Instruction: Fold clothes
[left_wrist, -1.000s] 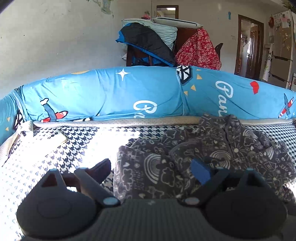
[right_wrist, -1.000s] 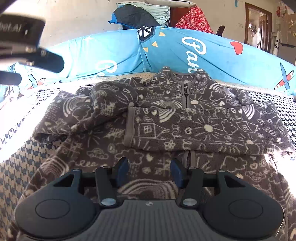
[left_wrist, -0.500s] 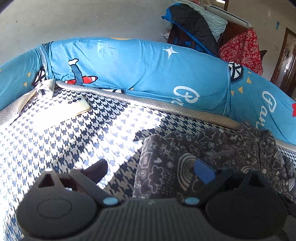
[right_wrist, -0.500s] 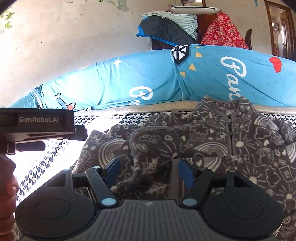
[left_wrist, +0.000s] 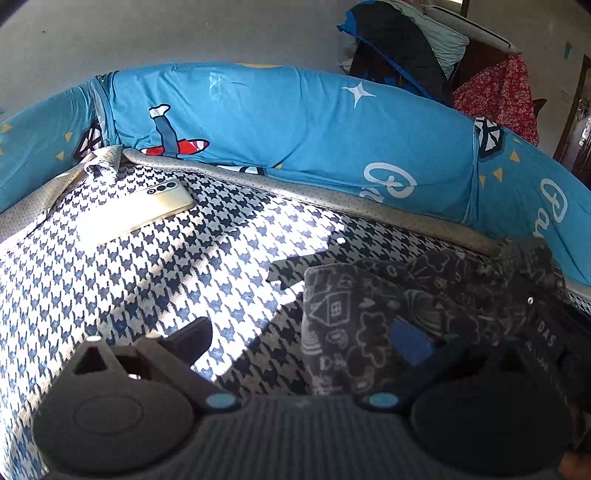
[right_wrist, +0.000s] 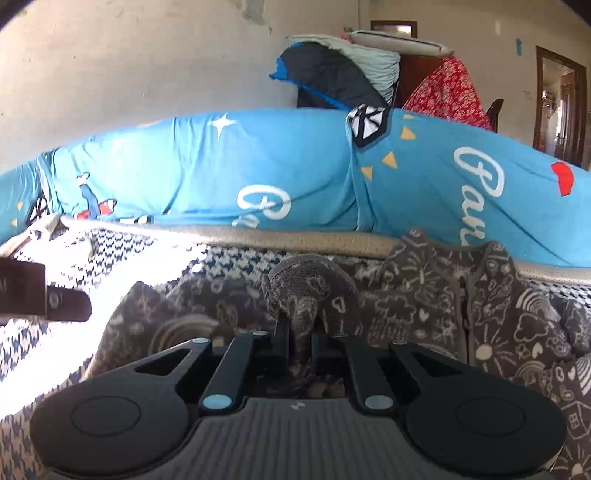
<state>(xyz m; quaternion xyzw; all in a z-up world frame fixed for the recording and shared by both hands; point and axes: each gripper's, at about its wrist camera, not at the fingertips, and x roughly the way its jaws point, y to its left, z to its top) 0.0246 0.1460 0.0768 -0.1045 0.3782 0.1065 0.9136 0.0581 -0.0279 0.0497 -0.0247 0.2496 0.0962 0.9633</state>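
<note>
Grey doodle-print fleece jacket (right_wrist: 480, 310) lies on the houndstooth bed cover (left_wrist: 184, 266), right of centre, its collar end up near the blue bolster (right_wrist: 258, 166) at the far edge. Right gripper (right_wrist: 300, 332) is clenched on a bunched ridge of the fleece; a hump of cloth stands up betw. the closed fingers, prob. a sleeve or a side panel, can't tell which. Left gripper (left_wrist: 299, 339) hangs released, fingers wide apart, one finger over bare cover, the blue-padded one over the jacket's left edge (left_wrist: 332, 321), not gripping anything. Handling, judged: light, soft, thick pile, no stiffness, so it drapes and sags from any single pinch; fleece grips itself, so layers drag along rather than slide; not fragile. Best hold is at a seam, hem or cuff, where the fabric is doubled, pinching all layers; a mid-panel pinch only tents it, as in the right wrist view. Orientation: zip line (right_wrist: 467, 314) runs near-to-far, collar (right_wrist: 450, 247) at the far end by the bolster, so long axis approx. fwd/back from the person, hem toward the cameras but hidden under the grippers. Left part looks already lapped over the body, though the fold state is unclear. A phone (left_wrist: 144, 210) lies far left on the cover, well apart from the jacket.
</note>
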